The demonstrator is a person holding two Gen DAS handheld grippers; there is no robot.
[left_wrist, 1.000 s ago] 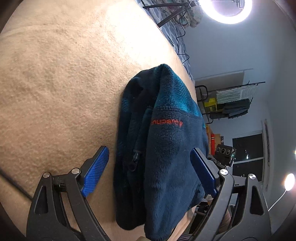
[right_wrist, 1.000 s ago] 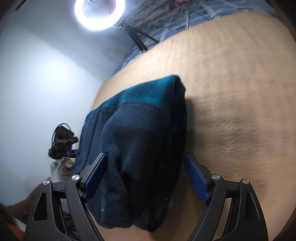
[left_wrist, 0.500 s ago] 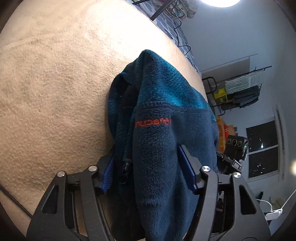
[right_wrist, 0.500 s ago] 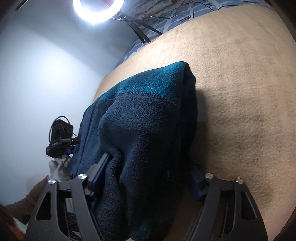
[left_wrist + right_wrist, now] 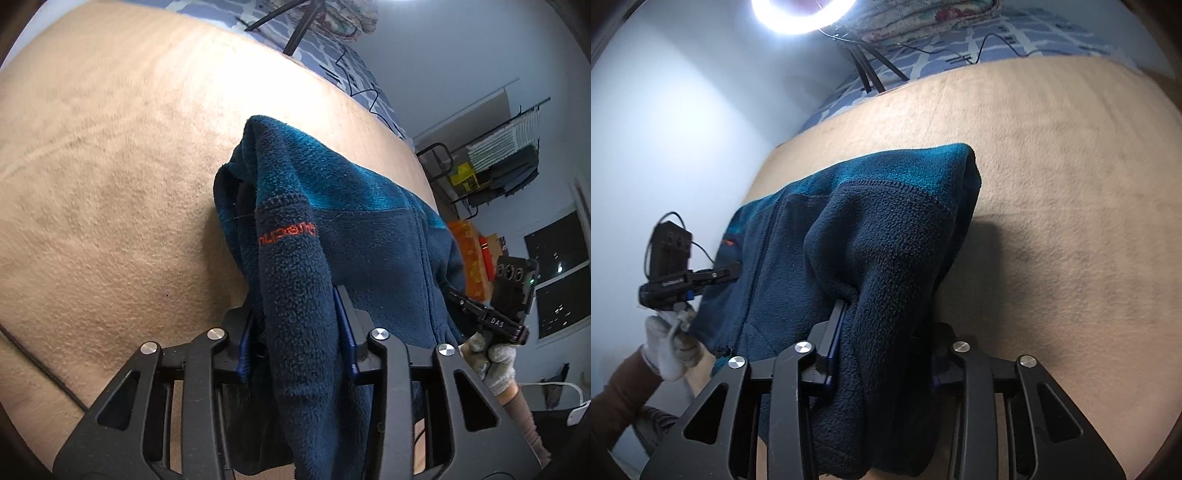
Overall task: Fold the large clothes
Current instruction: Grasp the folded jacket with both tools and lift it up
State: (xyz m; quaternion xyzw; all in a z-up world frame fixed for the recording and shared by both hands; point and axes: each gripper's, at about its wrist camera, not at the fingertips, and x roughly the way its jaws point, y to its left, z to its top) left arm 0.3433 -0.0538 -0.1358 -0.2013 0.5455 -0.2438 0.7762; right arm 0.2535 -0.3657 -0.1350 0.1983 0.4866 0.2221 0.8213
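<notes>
A folded dark blue fleece jacket (image 5: 351,229) with a teal band and an orange logo lies on a beige carpeted surface (image 5: 110,166). My left gripper (image 5: 297,332) is shut on a thick fold at one end of the jacket. My right gripper (image 5: 886,343) is shut on a thick fold at the other end of the jacket (image 5: 857,240). Its right finger is mostly hidden by the fleece. Each view shows the other gripper beyond the jacket, held by a gloved hand: the right one (image 5: 509,299) and the left one (image 5: 676,284).
A ring light (image 5: 801,14) on a black tripod (image 5: 864,70) stands past the beige surface (image 5: 1052,184), on a blue patterned cover with cables. A clothes rack (image 5: 506,162) and a dark window (image 5: 557,273) are off to the right. A black cord (image 5: 40,362) crosses the near left.
Both grippers moved forward onto the jacket ends and went from wide open to shut on the fleece folds.
</notes>
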